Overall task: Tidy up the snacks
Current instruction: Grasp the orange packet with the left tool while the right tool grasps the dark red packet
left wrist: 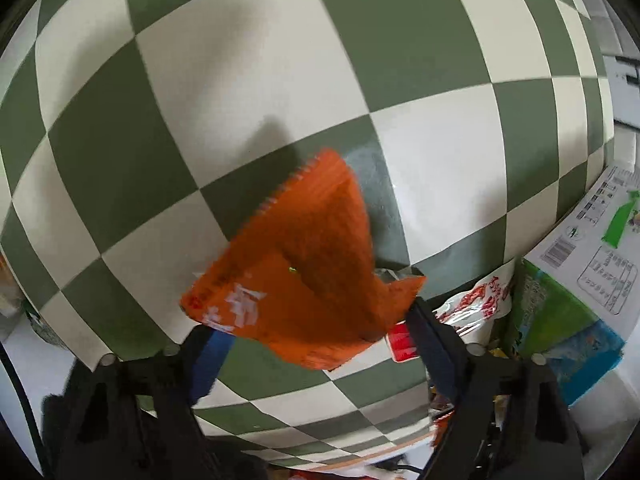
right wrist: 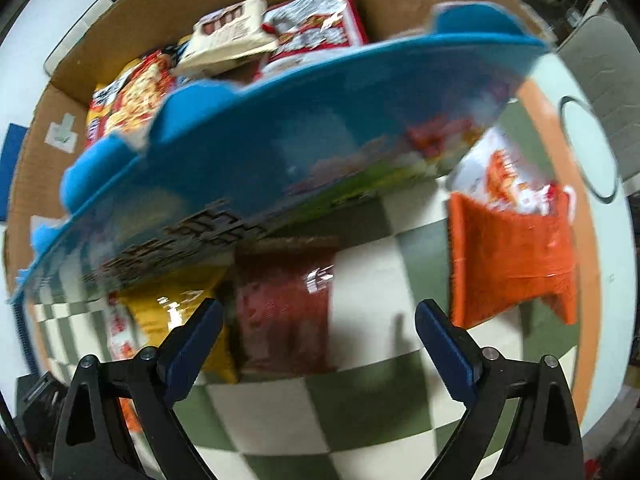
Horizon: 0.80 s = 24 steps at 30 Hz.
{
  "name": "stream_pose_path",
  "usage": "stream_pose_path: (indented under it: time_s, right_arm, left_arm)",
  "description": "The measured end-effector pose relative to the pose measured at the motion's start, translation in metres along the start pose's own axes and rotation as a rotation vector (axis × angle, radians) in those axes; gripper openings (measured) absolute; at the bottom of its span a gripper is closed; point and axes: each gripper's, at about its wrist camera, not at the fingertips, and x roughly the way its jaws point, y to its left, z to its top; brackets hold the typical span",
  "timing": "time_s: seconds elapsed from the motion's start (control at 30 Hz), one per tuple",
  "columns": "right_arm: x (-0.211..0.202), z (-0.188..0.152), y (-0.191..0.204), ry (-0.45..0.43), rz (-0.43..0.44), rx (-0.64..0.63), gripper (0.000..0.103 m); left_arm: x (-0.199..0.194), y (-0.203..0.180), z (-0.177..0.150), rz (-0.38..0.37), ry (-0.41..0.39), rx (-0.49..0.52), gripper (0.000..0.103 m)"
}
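Observation:
An orange snack packet (left wrist: 312, 264) with a serrated edge sits between the fingers of my left gripper (left wrist: 316, 328), which is shut on it. The packet bows up along a fold and its near edge covers the left fingertip. Below lies the green-and-white checked tablecloth (left wrist: 240, 80). My right gripper (right wrist: 318, 320) points straight down, open and holding nothing, above a dark red packet (right wrist: 284, 304) and a yellow packet (right wrist: 176, 316) lying on the cloth. At the right of that view lies an orange packet (right wrist: 512, 260); I cannot tell whether it is the same one.
A brown cardboard box (right wrist: 60, 92) holds several snack packets (right wrist: 228, 32). A large blue package (right wrist: 280, 120) slants across its near edge. A white-and-red packet (left wrist: 480, 300), a green and blue bag (left wrist: 560, 320) and the box's printed outer wall (left wrist: 588, 240) lie right of my left gripper.

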Motion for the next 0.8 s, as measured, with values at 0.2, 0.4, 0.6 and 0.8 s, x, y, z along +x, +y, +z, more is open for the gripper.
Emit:
stream_pose_path:
  time_s: [0.2,0.4,0.6,0.8]
  right_arm:
    - [0.014,0.002,-0.008,0.029,-0.011,0.002,0.096]
    - [0.025,0.006,0.003,0.042,-0.001,-0.031,0.093]
    - [0.039,0.008,0.026,0.079,-0.044,-0.081,0.092]
    - [0.038,-0.002,0.034,0.079,-0.049,-0.123,0.076]
  left_arm:
    - [0.002,-0.041,-0.018,0.206,-0.134,0.279,0.071]
    - [0.021,-0.079,-0.057,0.432,-0.240,0.644,0.070]
    - [0.023,-0.081,-0.079,0.444,-0.270,0.728,0.071]
    - [-0.014,-0.041,-0.066,0.176,-0.224,0.486,0.072]
